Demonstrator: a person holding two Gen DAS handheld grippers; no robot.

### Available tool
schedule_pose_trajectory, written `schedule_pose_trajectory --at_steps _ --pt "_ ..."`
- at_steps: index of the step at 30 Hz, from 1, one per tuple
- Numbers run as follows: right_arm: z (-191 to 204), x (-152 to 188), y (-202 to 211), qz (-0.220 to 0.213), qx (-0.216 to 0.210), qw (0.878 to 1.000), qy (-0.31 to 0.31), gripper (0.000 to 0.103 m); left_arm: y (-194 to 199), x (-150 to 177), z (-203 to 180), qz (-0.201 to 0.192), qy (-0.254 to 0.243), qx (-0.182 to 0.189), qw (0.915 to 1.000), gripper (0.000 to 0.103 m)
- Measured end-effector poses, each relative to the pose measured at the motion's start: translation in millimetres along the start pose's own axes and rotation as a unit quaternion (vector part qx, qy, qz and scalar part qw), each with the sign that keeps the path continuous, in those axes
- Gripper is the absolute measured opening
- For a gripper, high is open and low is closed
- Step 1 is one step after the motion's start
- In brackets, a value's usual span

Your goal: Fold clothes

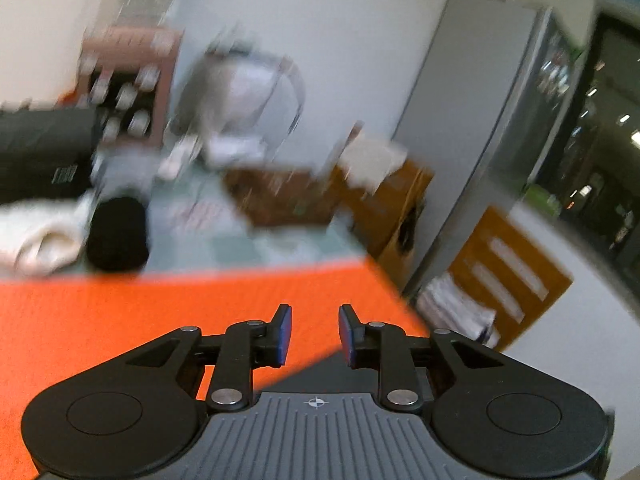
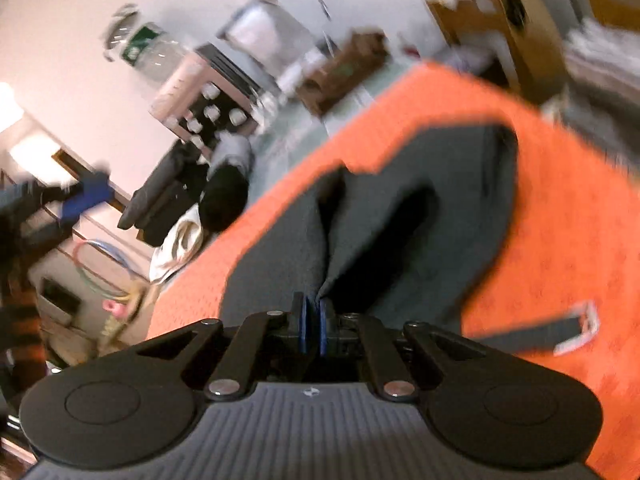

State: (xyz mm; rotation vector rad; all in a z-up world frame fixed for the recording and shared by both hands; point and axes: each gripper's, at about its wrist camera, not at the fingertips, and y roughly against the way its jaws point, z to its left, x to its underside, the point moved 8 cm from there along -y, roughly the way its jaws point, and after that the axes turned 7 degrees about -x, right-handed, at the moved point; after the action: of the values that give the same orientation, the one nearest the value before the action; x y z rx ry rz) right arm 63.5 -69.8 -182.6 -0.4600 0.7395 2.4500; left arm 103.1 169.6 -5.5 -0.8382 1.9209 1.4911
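A dark grey garment (image 2: 420, 220) lies rumpled on an orange cloth (image 2: 560, 240) that covers the table. My right gripper (image 2: 313, 320) is shut on a fold of this garment at its near edge, and the fabric rises in a ridge from the pads. A grey strap with a white tag (image 2: 576, 328) trails to the right. In the left wrist view my left gripper (image 1: 315, 334) stands open over the orange cloth (image 1: 120, 312), with nothing between its fingers. A corner of the grey garment (image 1: 320, 372) shows just below it. Both views are blurred.
Beyond the orange cloth lie a white garment (image 1: 40, 240) and a black one (image 1: 118, 234). Further back stand a clear lidded container (image 1: 244, 92), a rack of cups (image 1: 128, 92), cardboard boxes (image 1: 392, 208) and a tall grey cabinet (image 1: 472, 140). The table's corner (image 1: 372, 264) is at right.
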Motion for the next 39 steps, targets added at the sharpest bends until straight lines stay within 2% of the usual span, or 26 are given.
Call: schedule_pose_trajectory --at_steps 3,6,7,8,9,10,13,15,17,18,23,26,27,29,31,35,39 --pt "-14.5 10.0 -3.8 0.007 -0.019 0.999 -0.041 0.01 -9.2 42.6 16.9 0.05 0.011 -0.021 0.9985 0.027" --pt "-12.9 7.3 -3.6 0.004 -0.027 0.998 -0.052 0.023 -15.9 81.1 20.7 0.091 0.011 -0.025 0.9955 0.027" --pt "-11.5 5.0 -3.7 0.002 -0.027 0.998 -0.051 0.035 -17.9 92.8 20.2 0.102 0.009 -0.026 0.9944 0.027" --pt "-10.9 2.1 -4.3 0.0 -0.026 0.998 -0.05 0.043 -19.5 100.2 19.7 0.11 0.008 -0.022 0.9937 0.027" --pt "-11.5 -2.4 -5.8 -0.003 -0.023 0.998 -0.05 0.057 -22.4 107.4 17.0 0.116 0.002 -0.022 0.993 0.027" --pt "-12.7 -7.9 -7.8 -0.005 -0.019 0.998 -0.052 0.064 -25.3 114.6 14.4 0.123 -0.003 -0.023 0.9922 0.027" --pt "-10.2 -24.3 -15.3 -0.005 -0.031 0.998 -0.056 0.064 -29.1 126.7 8.2 0.127 -0.012 -0.024 0.9915 0.026" --pt "-0.9 -29.8 -31.2 0.016 -0.042 0.999 -0.027 0.063 -28.8 126.6 6.3 0.122 -0.014 -0.027 0.9921 0.026" --pt "5.8 -30.0 -43.7 0.038 -0.035 0.999 0.003 0.036 -27.7 126.2 5.0 0.117 -0.012 -0.031 0.9926 0.026" --pt "8.9 -30.3 -47.9 0.048 -0.029 0.998 0.016 0.009 -28.5 124.3 4.0 0.115 -0.011 -0.034 0.9927 0.026" --pt "47.5 -49.9 -22.1 0.02 -0.04 0.994 0.099 0.008 -23.8 114.8 -7.6 0.098 -0.012 -0.048 0.9939 0.026" --pt "56.1 -61.0 -6.0 0.014 -0.031 0.99 0.134 0.008 -20.0 106.9 -24.2 0.076 -0.015 -0.037 0.9963 0.026" --pt "49.6 -61.3 -5.5 0.022 -0.023 0.99 0.135 0.008 -21.9 105.7 -30.8 0.073 -0.017 -0.034 0.9966 0.026" --pt "27.6 -57.0 -12.7 0.052 -0.002 0.99 0.128 0.016 -28.8 107.6 -42.6 0.073 -0.026 -0.034 0.9964 0.026" --pt "1.6 -47.9 -21.6 0.091 0.019 0.989 0.115 0.03 -35.0 109.5 -54.0 0.074 -0.038 -0.035 0.9959 0.026" --pt "-7.6 -51.3 -5.9 0.119 0.019 0.986 0.117 0.031 -41.4 107.8 -70.2 0.068 -0.053 -0.035 0.9956 0.026" --pt "13.8 -77.5 19.9 0.117 0.032 0.971 0.208 0.031 -50.7 105.7 -67.9 0.079 -0.036 -0.04 0.9954 0.026"
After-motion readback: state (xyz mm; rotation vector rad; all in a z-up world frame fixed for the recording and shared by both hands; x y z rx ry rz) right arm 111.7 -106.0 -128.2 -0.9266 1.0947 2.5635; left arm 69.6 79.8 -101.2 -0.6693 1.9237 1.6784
